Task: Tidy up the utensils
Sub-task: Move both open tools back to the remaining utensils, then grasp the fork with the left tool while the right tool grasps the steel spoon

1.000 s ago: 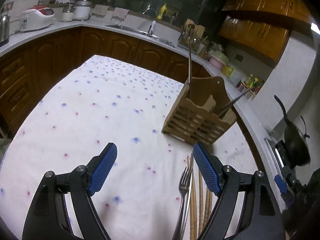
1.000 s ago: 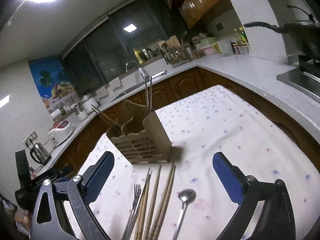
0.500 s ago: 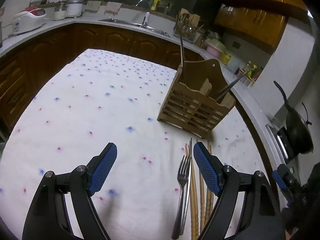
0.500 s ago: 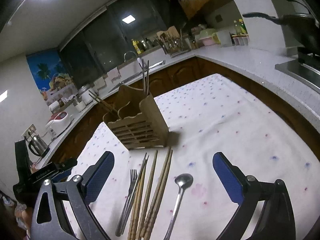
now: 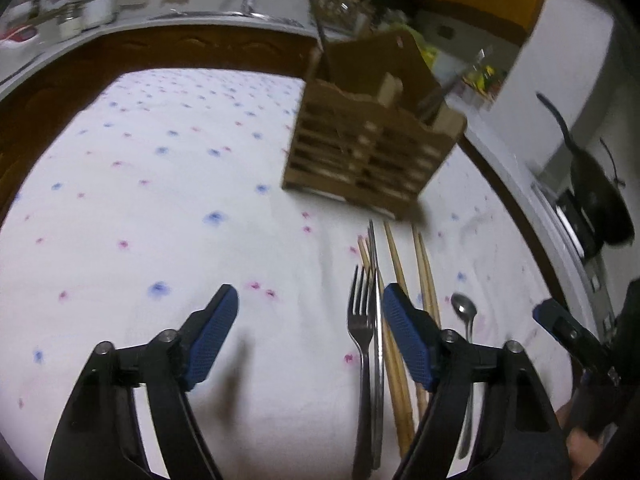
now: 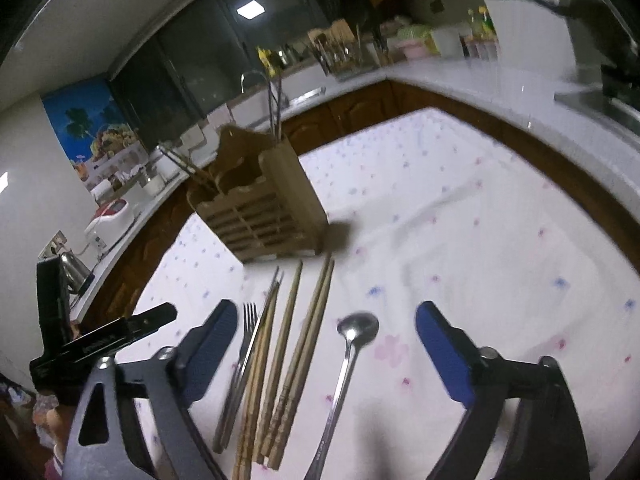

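A slatted wooden utensil holder (image 5: 368, 156) stands upright on the dotted white tablecloth (image 5: 140, 200), with a few utensils in it; it also shows in the right wrist view (image 6: 260, 212). In front of it lie a fork (image 5: 362, 344), a metal rod (image 5: 375, 320), several wooden chopsticks (image 5: 400, 280) and a spoon (image 5: 466, 320). My left gripper (image 5: 310, 312) is open and empty, low over the cloth, its right finger over the chopsticks. My right gripper (image 6: 324, 324) is open and empty, spanning the fork (image 6: 244, 344), chopsticks (image 6: 296, 344) and spoon (image 6: 348, 356).
Brown cabinets and a white counter (image 6: 480, 80) wrap round the table. A pan (image 5: 592, 184) sits on a stove at the right. A kettle (image 6: 74, 268), a rice cooker (image 6: 110, 216) and a sink (image 6: 280, 96) stand on the far counter.
Both grippers have tilted down and dropped closer to the utensils lying on the cloth. The spoon has come into the left wrist view. Both stay open.
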Available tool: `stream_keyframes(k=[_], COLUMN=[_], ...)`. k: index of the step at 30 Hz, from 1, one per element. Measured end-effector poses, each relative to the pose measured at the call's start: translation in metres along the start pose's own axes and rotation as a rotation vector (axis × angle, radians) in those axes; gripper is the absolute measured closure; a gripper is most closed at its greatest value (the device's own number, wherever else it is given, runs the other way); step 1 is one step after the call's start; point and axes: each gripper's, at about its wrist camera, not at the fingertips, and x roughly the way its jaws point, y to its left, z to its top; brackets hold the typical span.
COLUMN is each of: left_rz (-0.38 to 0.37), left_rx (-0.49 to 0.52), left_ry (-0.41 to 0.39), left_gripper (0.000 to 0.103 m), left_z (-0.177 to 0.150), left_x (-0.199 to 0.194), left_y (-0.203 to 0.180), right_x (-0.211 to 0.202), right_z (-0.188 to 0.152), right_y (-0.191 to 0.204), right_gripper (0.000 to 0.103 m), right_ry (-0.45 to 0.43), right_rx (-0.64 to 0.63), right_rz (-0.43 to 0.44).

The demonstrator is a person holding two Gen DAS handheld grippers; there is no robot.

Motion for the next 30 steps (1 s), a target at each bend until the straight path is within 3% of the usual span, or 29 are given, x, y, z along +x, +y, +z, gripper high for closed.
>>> stream_keyframes(k=[3, 5, 13, 15, 17, 22, 26, 28, 30], left_rz=[-0.026, -0.043, -0.068, -0.072, -0.066, -0.074, -0.105, -0.102, -0.099], left_rx=[0.037, 0.057, 0.131, 0.148, 0.171, 0.205, 0.231, 0.244, 0.245], left_ry=[0.045, 0.071, 0.128, 0.143, 0.144, 0.14, 0.151, 0.147, 0.146], left_gripper=[0.044, 0.046, 0.053, 0.063, 0.064, 0.067, 0.087, 0.087, 0.09], left_z=[-0.002, -0.002, -0.001, 0.001, 0.003, 0.009, 0.011, 0.01, 0.009], left_x=[0.016, 0.026, 0.051, 0.057, 0.061, 0.067, 0.072, 0.072, 0.071], left_y=[-0.002, -0.005, -0.019, -0.023, -0.027, -0.032, -0.038, -0.04, -0.042], right_x=[0.013, 0.02, 0.042, 0.048, 0.052, 0.056, 0.061, 0.062, 0.063], right_z=[-0.007, -0.012, -0.022, -0.023, -0.025, -0.021, -0.019, -0.019, -0.019], right_y=[-0.004, -0.007, -0.011, -0.012, -0.013, -0.014, -0.014, -0.014, -0.014], right_gripper=[0.029, 0.037, 0.049, 0.054, 0.065, 0.071, 0.078, 0.082, 0.093], right_ry=[0.047, 0.077, 0.156, 0.174, 0.186, 0.193, 0.195, 0.199, 0.207], right_rx=[0.006, 0.009, 0.007, 0.009, 0.008, 0.011, 0.008, 0.009, 0.007], right_rz=[-0.006, -0.008, -0.02, -0.019, -0.024, -0.015, -0.015, -0.012, -0.014])
